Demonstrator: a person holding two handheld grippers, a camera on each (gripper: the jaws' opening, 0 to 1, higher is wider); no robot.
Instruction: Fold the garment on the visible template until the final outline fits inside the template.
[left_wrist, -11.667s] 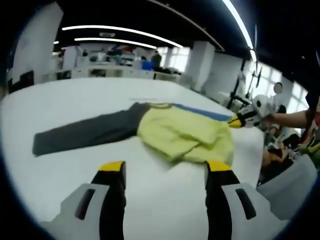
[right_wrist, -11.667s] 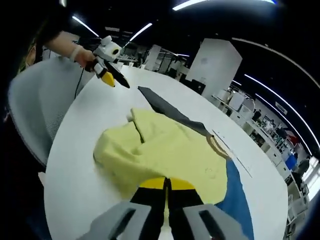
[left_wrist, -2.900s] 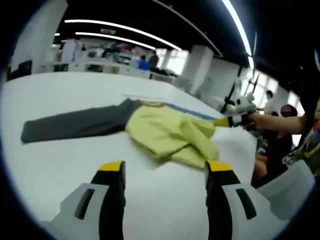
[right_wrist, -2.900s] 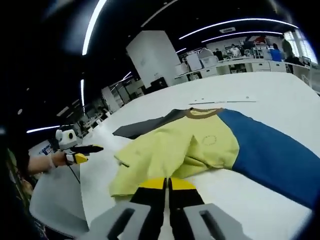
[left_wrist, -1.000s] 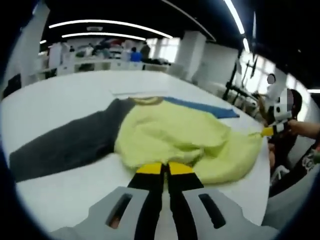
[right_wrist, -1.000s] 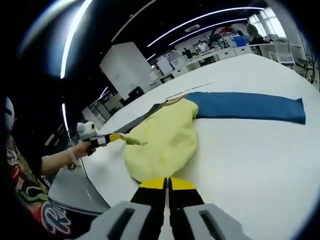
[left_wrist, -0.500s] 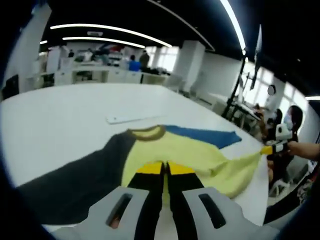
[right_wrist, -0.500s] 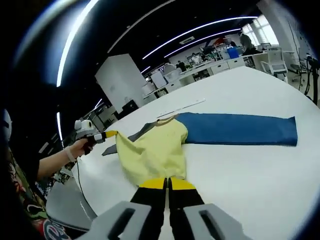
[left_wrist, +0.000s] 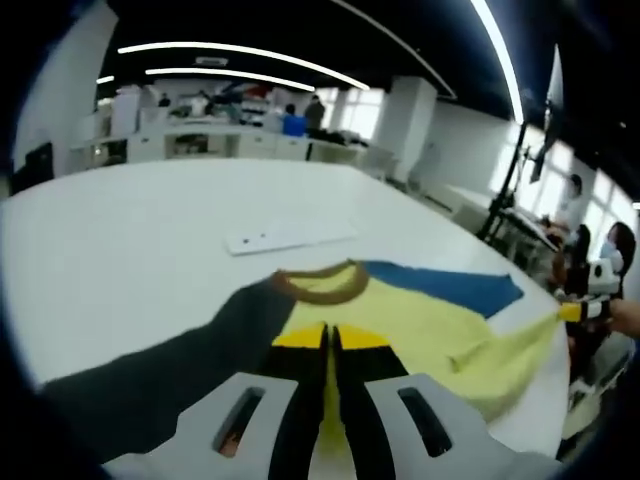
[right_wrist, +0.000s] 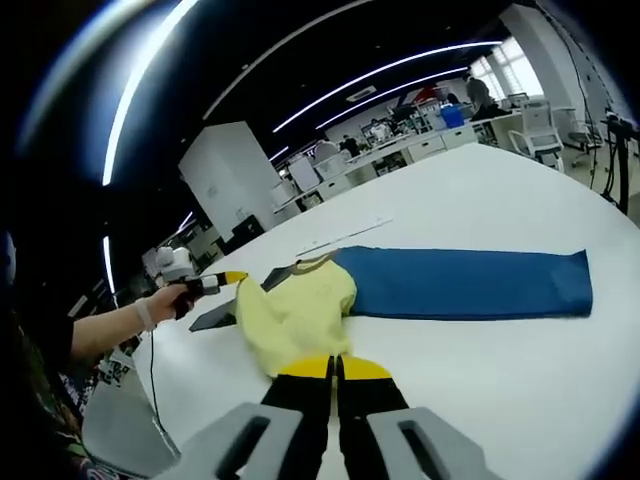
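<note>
Item: long-sleeved garment (right_wrist: 330, 290), yellow body, one blue sleeve (right_wrist: 465, 283), one dark grey sleeve (left_wrist: 160, 365), brown collar (left_wrist: 318, 283); lying on a large white table (right_wrist: 520, 180). Condition now: the yellow body, a second ago bunched in a loose heap, has been drawn out and hangs stretched between the two grippers, while the blue sleeve lies flat and straight toward the table's far edge in the right gripper view. Left gripper (left_wrist: 328, 338): jaws closed together over yellow cloth at the body's lower part, judged to be pinching the hem; it also appears in the right gripper view (right_wrist: 228, 279), held by a hand (right_wrist: 165, 298) out over the table's near edge. Right gripper (right_wrist: 335, 368): jaws pressed together with yellow cloth at their tips, apparently gripping the opposite hem corner; seen from the left gripper view (left_wrist: 572, 312) at the end of a taut yellow strip. A flat white strip (left_wrist: 288, 237), possibly a template marker, lies beyond the collar. Assessment: the change reads as a spreading-out, not yet a fold; no template outline can be made out under the cloth, so fit cannot be judged.
</note>
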